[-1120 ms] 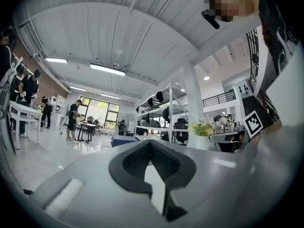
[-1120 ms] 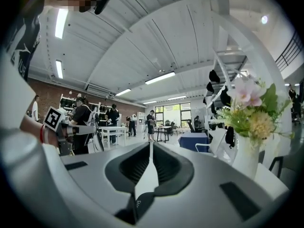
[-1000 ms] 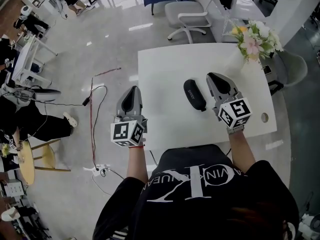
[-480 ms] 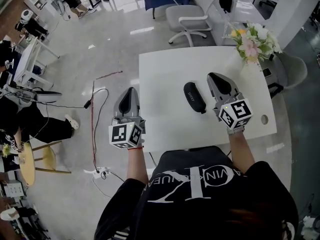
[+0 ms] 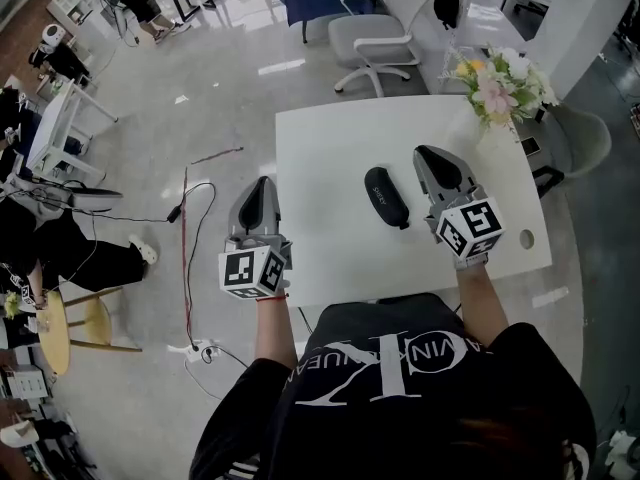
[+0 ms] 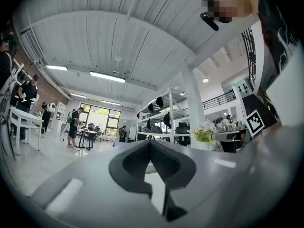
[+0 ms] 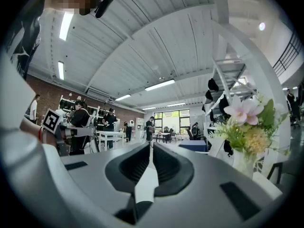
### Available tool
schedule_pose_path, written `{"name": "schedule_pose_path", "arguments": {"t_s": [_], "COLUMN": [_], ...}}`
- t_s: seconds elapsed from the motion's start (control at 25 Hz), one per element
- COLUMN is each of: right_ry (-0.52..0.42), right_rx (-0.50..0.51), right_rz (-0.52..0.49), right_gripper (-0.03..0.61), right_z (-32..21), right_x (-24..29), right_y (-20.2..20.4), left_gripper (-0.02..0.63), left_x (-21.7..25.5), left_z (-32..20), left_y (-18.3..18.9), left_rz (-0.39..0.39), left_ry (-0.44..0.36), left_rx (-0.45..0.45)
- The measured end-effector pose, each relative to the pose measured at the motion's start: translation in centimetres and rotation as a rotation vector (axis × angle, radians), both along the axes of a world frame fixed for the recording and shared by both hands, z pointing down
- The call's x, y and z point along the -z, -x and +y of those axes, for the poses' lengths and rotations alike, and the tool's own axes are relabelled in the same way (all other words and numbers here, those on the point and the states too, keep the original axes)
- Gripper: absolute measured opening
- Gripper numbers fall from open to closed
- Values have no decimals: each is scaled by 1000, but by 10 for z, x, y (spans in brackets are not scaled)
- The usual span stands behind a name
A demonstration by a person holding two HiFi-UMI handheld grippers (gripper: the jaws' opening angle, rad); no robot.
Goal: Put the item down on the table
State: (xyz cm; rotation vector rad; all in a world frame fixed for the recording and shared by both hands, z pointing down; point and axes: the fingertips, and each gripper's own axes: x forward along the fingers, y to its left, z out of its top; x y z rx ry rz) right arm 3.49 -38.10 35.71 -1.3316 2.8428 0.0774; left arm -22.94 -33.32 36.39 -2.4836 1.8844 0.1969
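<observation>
- While it lies flat near the middle of the white table (image 5: 330,138), the black case (image 5: 388,196) touches neither gripper. It may be a glasses case, though the pale print on it is too small to read.
- The right gripper (image 5: 426,152) hangs over the table's right half, just beside the case, its jaws pressed together with nothing between them.
- The left gripper (image 5: 265,180) is off the table's left edge, above the floor, its jaws likewise closed and empty.
- A bunch of flowers (image 5: 497,80) stands at the table's far right corner.
- An office chair (image 5: 372,33) stands beyond the table's far edge.
- A cable (image 5: 185,218) trails on the floor left of the table.
</observation>
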Motion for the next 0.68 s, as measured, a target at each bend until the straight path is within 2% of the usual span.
{"name": "schedule_pose_path", "arguments": {"t_s": [0.36, 0.68], "right_ry": [4, 22], "right_rx": [1, 3], "right_rz": [-2, -2], "right_gripper": [31, 29], "right_z": [2, 4], "right_x": [-2, -8], "right_y": [-1, 2], "left_gripper": [11, 11], "left_x": [8, -1], "left_z": [6, 8], "left_y": [0, 1], "left_rz": [-54, -38], "left_ry": [-35, -18], "left_rx": [35, 19]}}
